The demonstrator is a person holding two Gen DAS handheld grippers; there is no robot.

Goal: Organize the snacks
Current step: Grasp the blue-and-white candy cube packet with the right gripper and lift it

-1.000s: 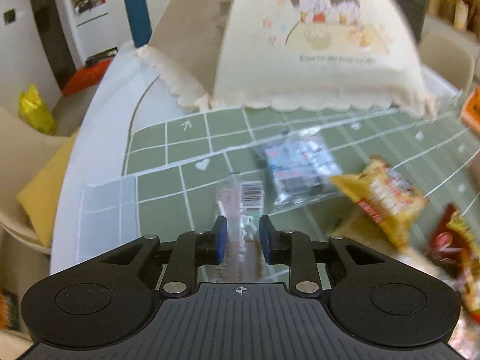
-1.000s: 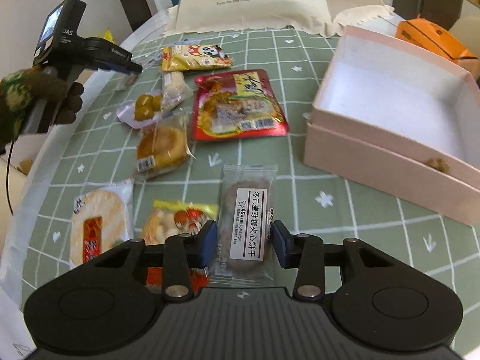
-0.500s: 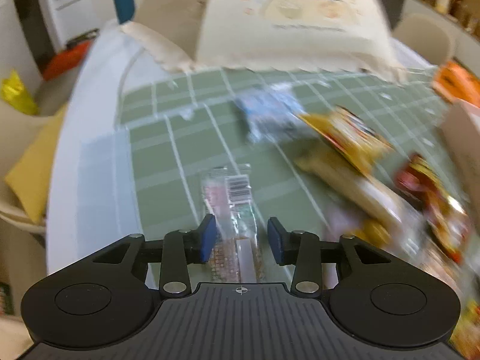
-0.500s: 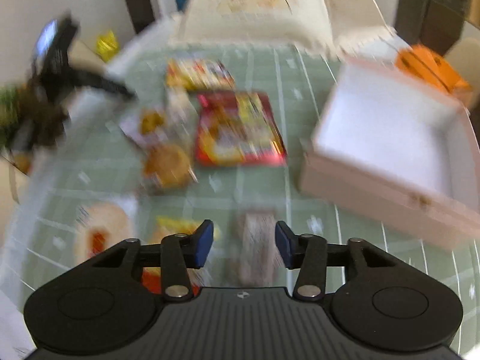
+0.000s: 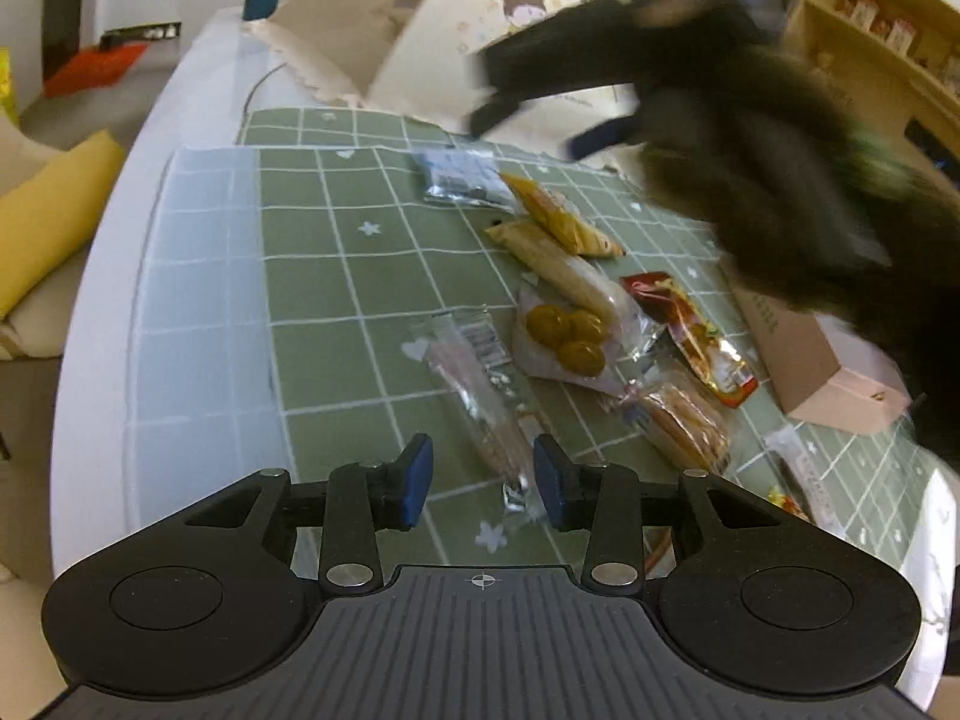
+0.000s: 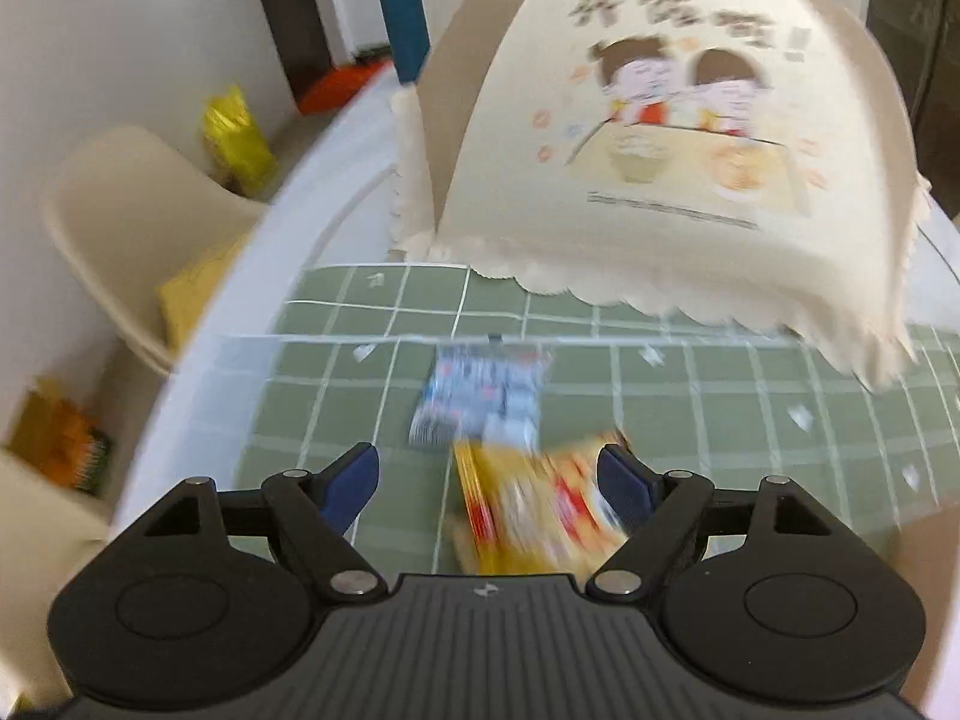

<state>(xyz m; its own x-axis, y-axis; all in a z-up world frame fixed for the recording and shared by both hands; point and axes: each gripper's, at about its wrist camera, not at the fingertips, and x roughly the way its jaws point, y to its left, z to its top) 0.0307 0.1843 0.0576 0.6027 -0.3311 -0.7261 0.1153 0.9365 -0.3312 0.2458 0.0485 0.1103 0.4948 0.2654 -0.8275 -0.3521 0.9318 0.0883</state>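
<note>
My left gripper [image 5: 483, 480] hovers low over the green checked cloth [image 5: 336, 300]. Its jaws stand a little apart, and the near end of a long clear packet [image 5: 480, 384] lies between them with a gap at each pad. My right gripper [image 6: 489, 477] is over the far left of the cloth with its jaws opening wide. A blurred yellow snack bag [image 6: 534, 504] lies below and between them, and no pad presses on it. A blue-and-white packet [image 6: 480, 396] lies just beyond. The left wrist view shows the right gripper [image 5: 540, 120] as a dark blur above that packet [image 5: 459, 177].
A row of snacks runs across the cloth: a yellow bag [image 5: 564, 219], a long bread packet [image 5: 558, 264], a packet of round balls [image 5: 567, 336], a red packet [image 5: 690, 330] and a cake packet [image 5: 684, 420]. A pink box [image 5: 828, 372] stands right. A cream food cover [image 6: 660, 150] fills the back.
My right gripper swung from the biscuit packet near the pink box to the far left and opened wide. The left gripper moved along the table, its jaws widened around the clear packet.
</note>
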